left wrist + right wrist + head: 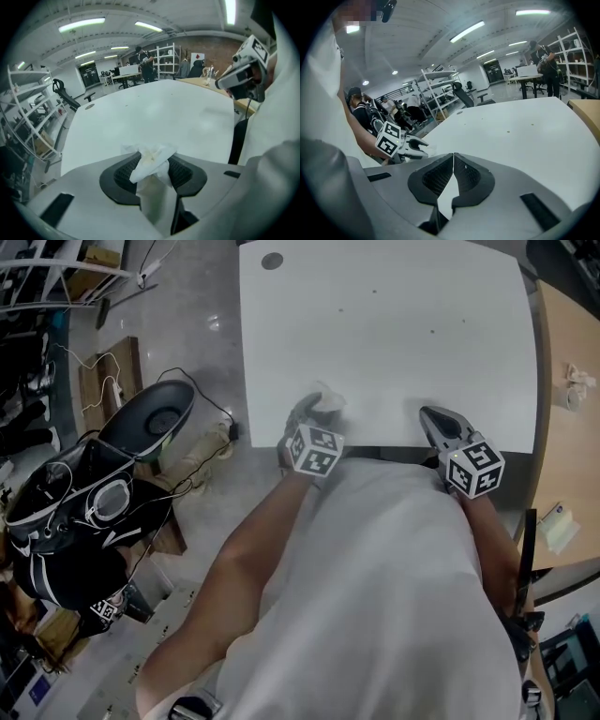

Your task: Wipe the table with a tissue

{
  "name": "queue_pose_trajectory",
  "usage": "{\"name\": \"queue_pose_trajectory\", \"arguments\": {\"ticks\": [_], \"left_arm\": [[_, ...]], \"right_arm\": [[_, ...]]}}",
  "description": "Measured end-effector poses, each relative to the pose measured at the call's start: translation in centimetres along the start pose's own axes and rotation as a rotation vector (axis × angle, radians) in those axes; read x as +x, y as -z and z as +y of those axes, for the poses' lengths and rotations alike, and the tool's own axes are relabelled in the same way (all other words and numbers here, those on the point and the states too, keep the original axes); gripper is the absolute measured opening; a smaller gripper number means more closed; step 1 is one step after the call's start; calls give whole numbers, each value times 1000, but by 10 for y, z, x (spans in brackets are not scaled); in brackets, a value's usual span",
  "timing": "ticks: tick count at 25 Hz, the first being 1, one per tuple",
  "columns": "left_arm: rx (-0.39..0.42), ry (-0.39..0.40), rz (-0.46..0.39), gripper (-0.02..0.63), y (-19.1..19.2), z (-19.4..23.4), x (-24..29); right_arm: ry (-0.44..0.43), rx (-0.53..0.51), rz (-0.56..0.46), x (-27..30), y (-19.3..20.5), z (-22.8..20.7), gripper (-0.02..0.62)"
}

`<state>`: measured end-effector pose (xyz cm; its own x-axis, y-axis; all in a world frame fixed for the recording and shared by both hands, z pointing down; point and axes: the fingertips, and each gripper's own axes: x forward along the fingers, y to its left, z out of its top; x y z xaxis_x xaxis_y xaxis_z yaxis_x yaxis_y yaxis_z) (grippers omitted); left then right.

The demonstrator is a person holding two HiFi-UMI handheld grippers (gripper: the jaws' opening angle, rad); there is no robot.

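A crumpled white tissue (327,403) (152,161) is pinched between the jaws of my left gripper (317,414) (153,165), which presses it onto the white table (394,343) near the front left corner. In the right gripper view the same left gripper (423,147) shows at left with the tissue (427,150) at its tip. My right gripper (434,417) (453,159) rests over the table's front edge to the right, its jaws shut together with nothing between them. A few small dark specks (432,332) dot the table top.
A grommet hole (272,261) sits at the table's far left corner. A wooden table (565,362) adjoins on the right, with a crumpled paper (577,381) on it. On the floor at left are a dark helmet-like shell (155,416), cables and a black bag (75,521).
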<state>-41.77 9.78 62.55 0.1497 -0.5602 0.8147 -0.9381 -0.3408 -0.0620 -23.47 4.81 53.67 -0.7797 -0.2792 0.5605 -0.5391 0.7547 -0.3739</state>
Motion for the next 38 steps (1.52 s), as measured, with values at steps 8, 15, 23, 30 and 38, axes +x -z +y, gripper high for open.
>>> {"name": "queue_pose_trajectory", "arguments": {"ticks": [8, 15, 23, 30, 38], "left_arm": [[-226, -110, -63, 158, 23, 68, -32], [-215, -158, -23, 158, 45, 102, -24], [-55, 26, -52, 158, 1, 14, 5], [-66, 248, -66, 158, -23, -26, 4], [-181, 245, -134, 160, -57, -25, -6]], "right_arm": [[7, -23, -9, 7, -10, 6, 17], [12, -39, -8, 13, -12, 12, 17], [27, -47, -10, 12, -12, 10, 17], [44, -40, -25, 8, -15, 11, 17], [-5, -48, -40, 20, -21, 12, 17]]}}
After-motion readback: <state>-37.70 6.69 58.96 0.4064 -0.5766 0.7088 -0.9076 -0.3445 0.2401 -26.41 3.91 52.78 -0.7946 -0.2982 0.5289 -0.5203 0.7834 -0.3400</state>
